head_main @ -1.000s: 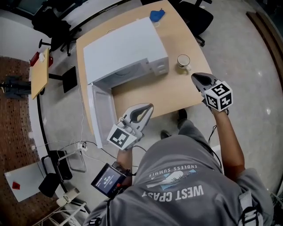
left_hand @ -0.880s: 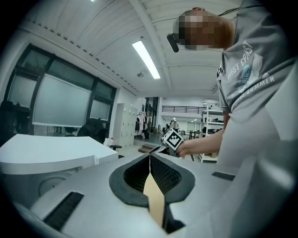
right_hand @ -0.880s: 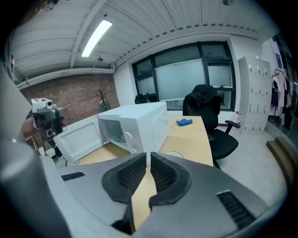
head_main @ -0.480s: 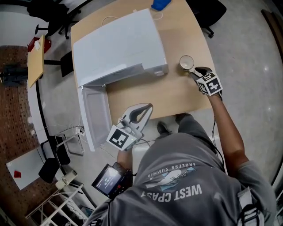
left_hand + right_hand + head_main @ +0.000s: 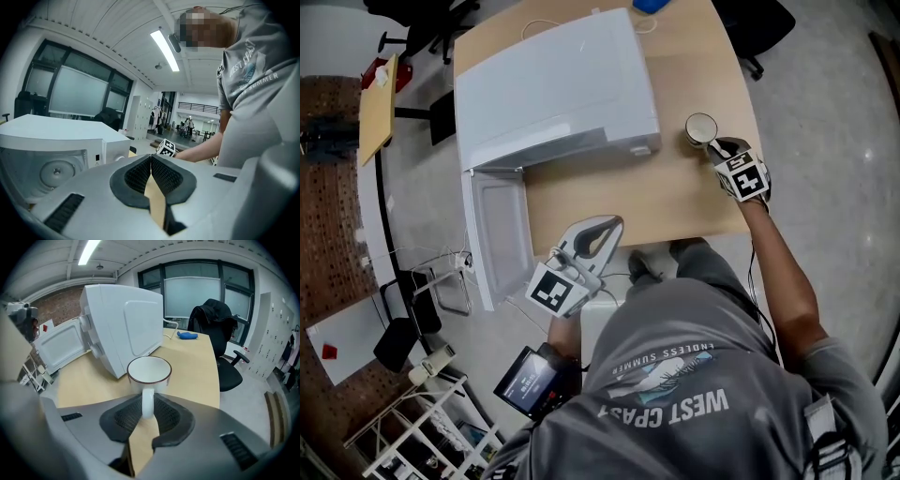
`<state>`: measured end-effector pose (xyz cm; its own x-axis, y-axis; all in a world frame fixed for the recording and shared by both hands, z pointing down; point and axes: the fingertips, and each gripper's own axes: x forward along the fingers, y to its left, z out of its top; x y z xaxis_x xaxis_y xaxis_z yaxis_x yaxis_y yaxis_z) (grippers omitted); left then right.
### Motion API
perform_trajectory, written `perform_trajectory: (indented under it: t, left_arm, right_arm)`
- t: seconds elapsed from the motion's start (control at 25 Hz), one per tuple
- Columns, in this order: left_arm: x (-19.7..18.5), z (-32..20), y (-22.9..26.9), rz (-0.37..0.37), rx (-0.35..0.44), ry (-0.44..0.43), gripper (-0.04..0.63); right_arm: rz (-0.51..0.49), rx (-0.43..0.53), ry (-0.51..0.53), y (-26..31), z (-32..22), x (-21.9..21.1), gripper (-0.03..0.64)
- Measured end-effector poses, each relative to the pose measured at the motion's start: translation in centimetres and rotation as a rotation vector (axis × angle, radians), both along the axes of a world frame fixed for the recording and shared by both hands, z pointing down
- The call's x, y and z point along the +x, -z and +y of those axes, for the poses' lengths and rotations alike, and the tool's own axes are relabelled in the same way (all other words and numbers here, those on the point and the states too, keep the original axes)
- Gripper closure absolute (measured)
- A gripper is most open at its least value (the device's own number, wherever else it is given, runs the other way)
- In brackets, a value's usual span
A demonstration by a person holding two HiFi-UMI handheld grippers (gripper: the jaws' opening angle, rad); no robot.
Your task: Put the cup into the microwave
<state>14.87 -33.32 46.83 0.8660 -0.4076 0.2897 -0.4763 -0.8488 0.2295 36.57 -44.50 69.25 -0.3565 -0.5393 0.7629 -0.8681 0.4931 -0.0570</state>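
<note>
A white cup [image 5: 701, 127] with a dark rim stands on the wooden table [image 5: 609, 202], right of the white microwave [image 5: 553, 84]. The microwave's door [image 5: 497, 234] hangs open past the table's left edge. My right gripper [image 5: 723, 146] reaches the cup from the near side. In the right gripper view the cup's handle [image 5: 147, 401] stands between the closing jaws, and both pads lie against it. My left gripper [image 5: 607, 228] hovers at the table's front edge, shut with nothing in it; in the left gripper view its pads [image 5: 140, 173] meet.
A blue object [image 5: 187, 335] and a white cable lie at the table's far end. A black office chair [image 5: 220, 329] stands beyond the right corner. Another desk, chairs and cables stand on the floor left of the microwave door.
My right gripper came down from the air off the table's front right to the cup and now has the handle between its jaws. The left gripper has hardly moved.
</note>
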Motion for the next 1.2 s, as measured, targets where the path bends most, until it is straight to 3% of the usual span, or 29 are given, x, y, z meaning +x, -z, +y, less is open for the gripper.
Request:
perform_trajectory:
  t: [0.24, 0.52, 0.76, 0.88, 1.0, 1.2]
  left_arm:
    - [-2.0, 2.0, 1.0, 0.004, 0.06, -0.015, 0.572]
    - [-5.0, 6.0, 4.7, 0.049, 0.134, -0.044, 0.572]
    - [-3.6, 8.2, 6.6, 0.006, 0.172, -0.052, 0.572]
    - [-6.1, 9.9, 8.6, 0.05, 0.244, -0.094, 0.572]
    - [-11.4, 11.6, 10.2, 0.084, 0.328, -0.13, 0.572]
    - [-18.7, 14.6, 12.2, 0.095, 0.37, -0.078, 0.572]
  right_arm:
    - [-0.057, 0.086, -0.013, 5.0, 2.5, -1.2, 0.538]
    - [-0.119, 0.209, 0.01, 16.3, 8.4, -5.0, 0.538]
    - [-0.227, 0.291, 0.103, 25.6, 12.9, -6.9, 0.538]
    - [-0.252, 0.327, 0.131, 29.6, 16.5, -11.8, 0.538]
    - [-0.284, 0.346, 0.165, 32.4, 19.8, -19.3, 0.538]
    - [-0.308, 0.357, 0.27, 35.6, 23.6, -28.6, 0.538]
